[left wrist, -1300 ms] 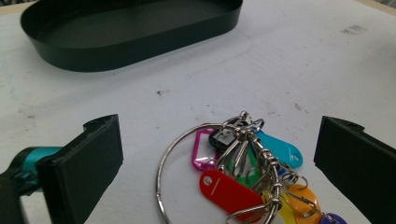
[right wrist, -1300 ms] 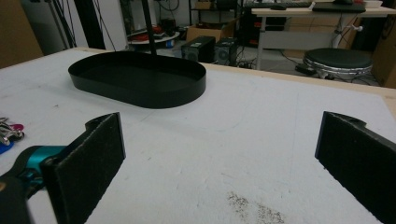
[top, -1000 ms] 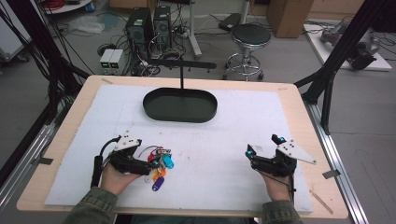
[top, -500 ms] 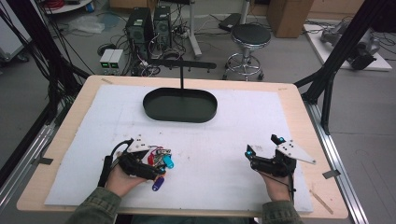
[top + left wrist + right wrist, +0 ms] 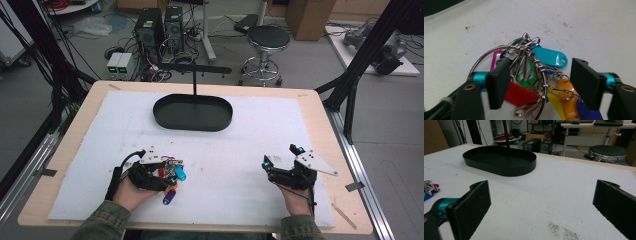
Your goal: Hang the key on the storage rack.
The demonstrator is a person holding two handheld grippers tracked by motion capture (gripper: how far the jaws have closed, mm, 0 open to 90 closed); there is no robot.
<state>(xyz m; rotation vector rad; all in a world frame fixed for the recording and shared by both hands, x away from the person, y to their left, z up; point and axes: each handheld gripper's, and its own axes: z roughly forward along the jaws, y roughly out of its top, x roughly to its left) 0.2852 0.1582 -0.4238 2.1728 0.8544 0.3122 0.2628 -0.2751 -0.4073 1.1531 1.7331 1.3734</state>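
Glossy plastic tags [image 5: 548, 57] on steel ring [image 5: 541, 82]

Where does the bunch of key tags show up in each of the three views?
High view: key tag bunch lower left, at the left gripper.
Left gripper view: centre, between the open jaws.
Right gripper view: a sliver at the far left edge.
Shared landmark: black oval tray.

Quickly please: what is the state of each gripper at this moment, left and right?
Left gripper: open, jaws on either side of the bunch of key tags, not clamped.
Right gripper: open wide, holding nothing.
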